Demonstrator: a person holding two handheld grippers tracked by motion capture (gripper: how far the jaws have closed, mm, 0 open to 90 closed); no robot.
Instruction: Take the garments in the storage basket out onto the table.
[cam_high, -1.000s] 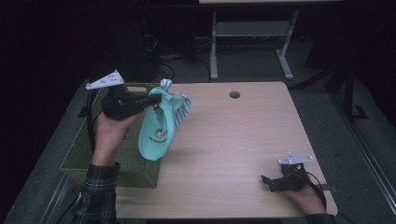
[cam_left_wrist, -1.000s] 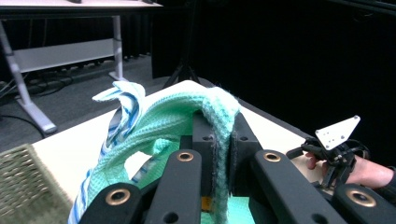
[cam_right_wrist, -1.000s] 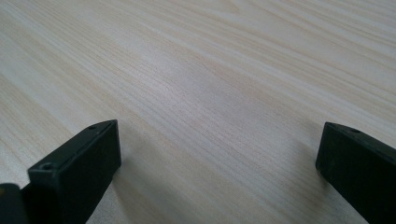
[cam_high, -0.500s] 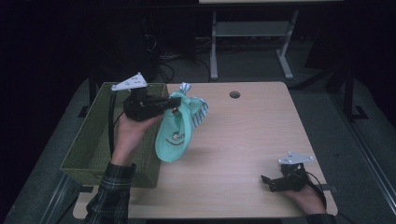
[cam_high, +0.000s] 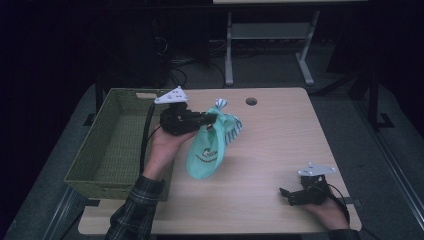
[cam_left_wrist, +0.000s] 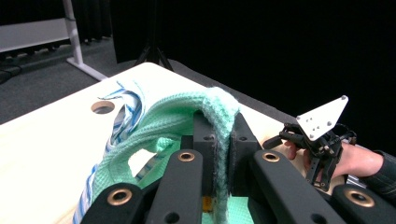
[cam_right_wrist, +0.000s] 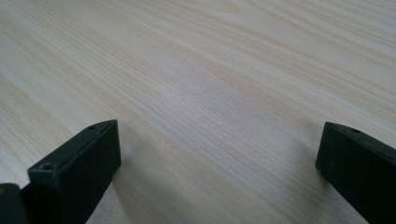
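Left gripper (cam_high: 212, 118), centre-left of high view, pinching mint garment (cam_high: 207, 150) above table (cam_high: 280, 135); right gripper (cam_high: 286, 196), lower right, resting spread.

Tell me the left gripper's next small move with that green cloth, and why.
Probably lower it until the cloth lies on the table, then let go. The left gripper is shut on its top edge, its tail hangs over the wood past the basket, and the right gripper rests open.

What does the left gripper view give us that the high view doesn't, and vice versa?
Left gripper view alone: the jaws pinching a fold of the green cloth, with a blue-striped cloth bunched beside it. High view alone: the green wicker basket, and the cloth hanging clear above the table. Both: left gripper, right gripper, the table's round hole.
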